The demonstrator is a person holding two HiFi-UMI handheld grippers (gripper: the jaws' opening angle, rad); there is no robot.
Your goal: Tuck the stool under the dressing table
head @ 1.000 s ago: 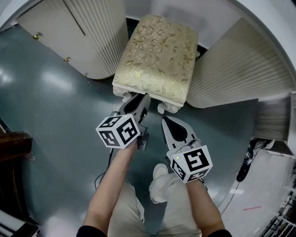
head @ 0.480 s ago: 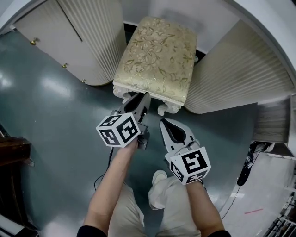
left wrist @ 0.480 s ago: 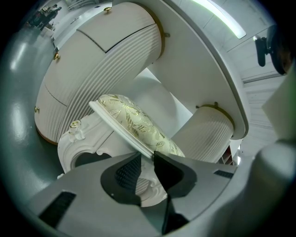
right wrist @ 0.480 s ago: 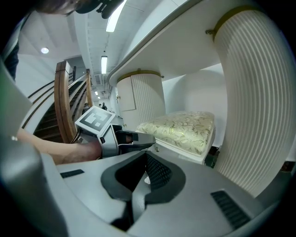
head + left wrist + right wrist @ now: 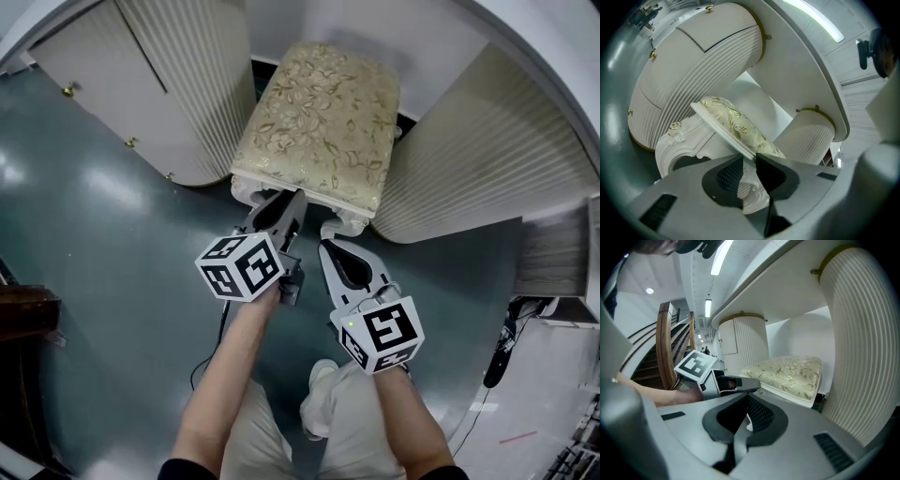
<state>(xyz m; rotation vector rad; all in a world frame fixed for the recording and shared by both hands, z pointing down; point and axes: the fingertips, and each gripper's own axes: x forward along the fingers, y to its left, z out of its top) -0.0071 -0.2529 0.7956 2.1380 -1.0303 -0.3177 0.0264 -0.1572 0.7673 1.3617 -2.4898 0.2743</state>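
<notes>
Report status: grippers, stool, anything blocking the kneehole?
Left gripper shut on stool front rim. Right gripper shut, empty, by its front leg. Stool largely in between dressing table pedestals. Nothing seen blocking.

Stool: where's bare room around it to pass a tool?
Bare floor left of the left tool, before the left cabinet, and right of the right tool, before the right cabinet. Tight: between stool and cabinets, and its near edge, where both tools sit.

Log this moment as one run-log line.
left gripper: clamped on stool rim | right gripper: shut, empty | stool: partly under dressing table
</notes>
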